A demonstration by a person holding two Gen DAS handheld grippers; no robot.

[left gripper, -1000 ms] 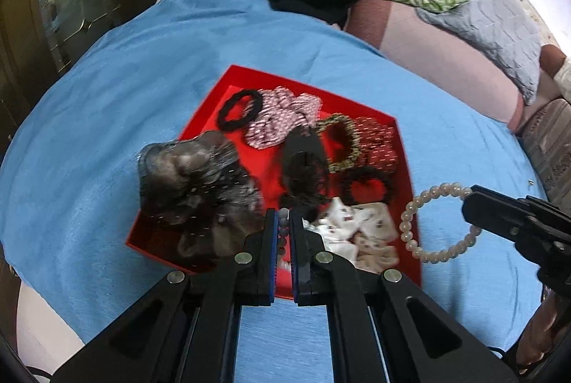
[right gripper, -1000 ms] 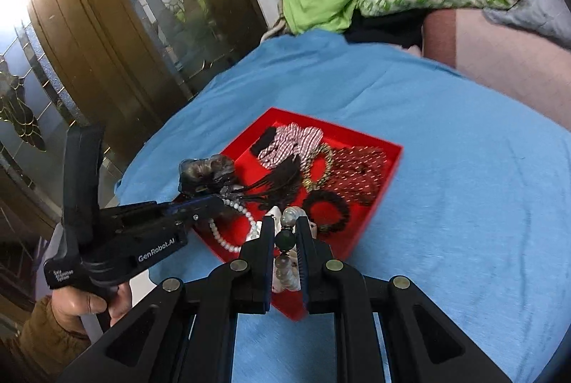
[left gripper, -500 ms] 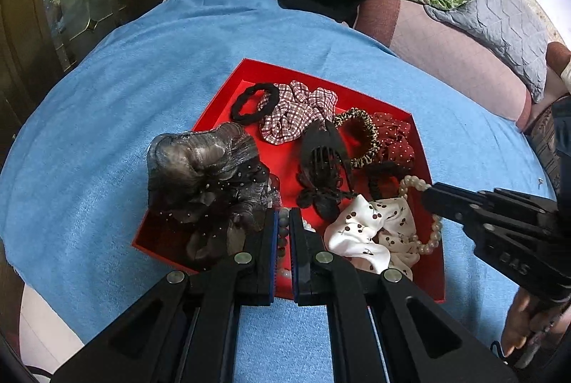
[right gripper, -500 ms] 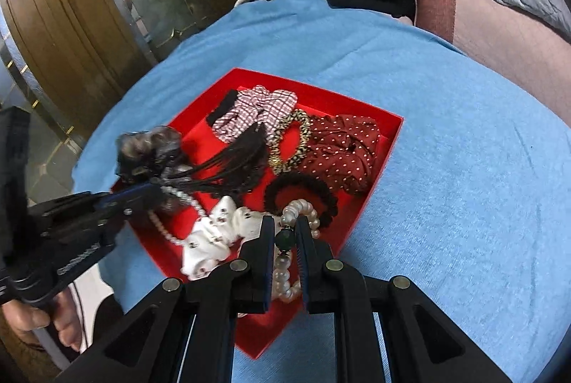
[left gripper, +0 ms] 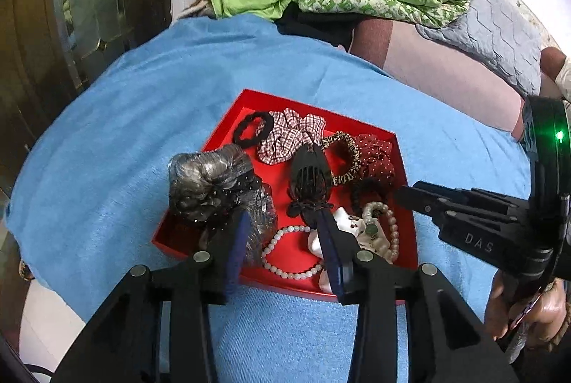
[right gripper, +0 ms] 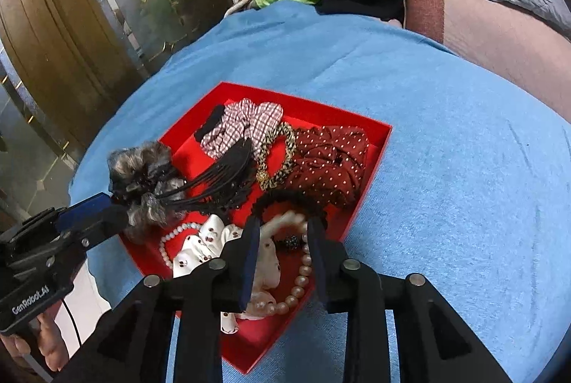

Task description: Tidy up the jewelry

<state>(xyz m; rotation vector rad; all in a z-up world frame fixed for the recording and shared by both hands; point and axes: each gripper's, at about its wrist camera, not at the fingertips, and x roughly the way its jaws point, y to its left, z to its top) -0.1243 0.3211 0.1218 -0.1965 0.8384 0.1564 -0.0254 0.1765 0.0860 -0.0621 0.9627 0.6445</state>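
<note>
Pearl bracelets lie in the red tray [left gripper: 257,104] on the blue bedspread [left gripper: 142,119]: one [left gripper: 285,272] partly hidden behind the left gripper [left gripper: 285,240], the other [right gripper: 303,272] blurred between the right gripper [right gripper: 282,236] fingers. Both grippers, clenched on bracelets half a second ago, now stand released and empty.

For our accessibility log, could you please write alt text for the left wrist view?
The open left gripper hovers over a red tray of scrunchies, a black hair claw and two pearl bracelets on a blue cloth; the right gripper reaches in from the right.
</note>
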